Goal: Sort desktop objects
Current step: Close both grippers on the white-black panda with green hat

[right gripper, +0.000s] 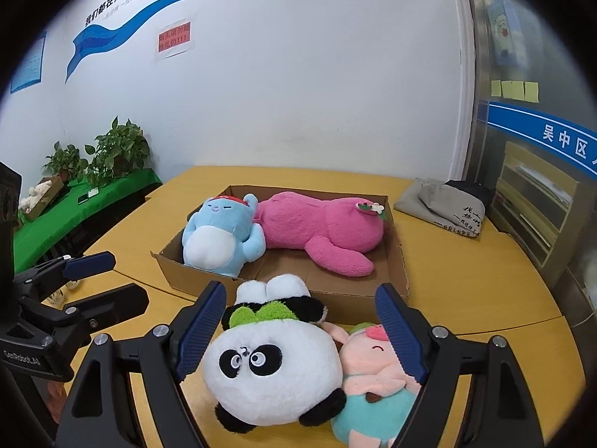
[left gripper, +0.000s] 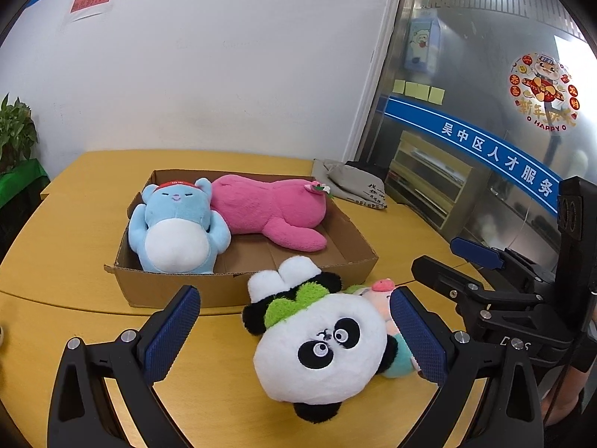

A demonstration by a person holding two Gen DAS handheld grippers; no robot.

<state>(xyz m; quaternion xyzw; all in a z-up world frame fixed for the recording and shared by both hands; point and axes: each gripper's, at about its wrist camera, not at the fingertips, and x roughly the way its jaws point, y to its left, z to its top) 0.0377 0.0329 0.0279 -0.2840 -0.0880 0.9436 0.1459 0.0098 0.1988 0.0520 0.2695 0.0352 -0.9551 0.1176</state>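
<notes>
Panda plush (right gripper: pixel 274 369): lies on desk (right gripper: pixel 466 298) just in front of cardboard box (right gripper: pixel 395 261), touching pig plush (right gripper: pixel 377 373)
Box contents: blue plush (right gripper: pixel 220 239), pink plush (right gripper: pixel 321 231)
Your right gripper (right gripper: pixel 302 328): fingers apart, straddling panda and pig, no squeeze seen
Your left gripper (left gripper: pixel 294 332): fingers apart, panda between them, not clamped

Surface and material notes, desk with plush toys

Table (right gripper: pixel 466 298): smooth yellow wood-look top, faint sheen. Box (right gripper: pixel 395 261): matt brown corrugated cardboard, raw torn edges. Panda (right gripper: pixel 272 373), pink plush (right gripper: pixel 317 224), blue plush (right gripper: pixel 220 235) and pig plush (right gripper: pixel 373 369): soft fuzzy fabric, pink one shaggiest. Right gripper (right gripper: pixel 300 332) and left gripper (left gripper: pixel 294 330): matt black plastic, bright metal screws, blue knurled rubbery pads. Bag (right gripper: pixel 444 201) at far right corner: grey woven cloth.
</notes>
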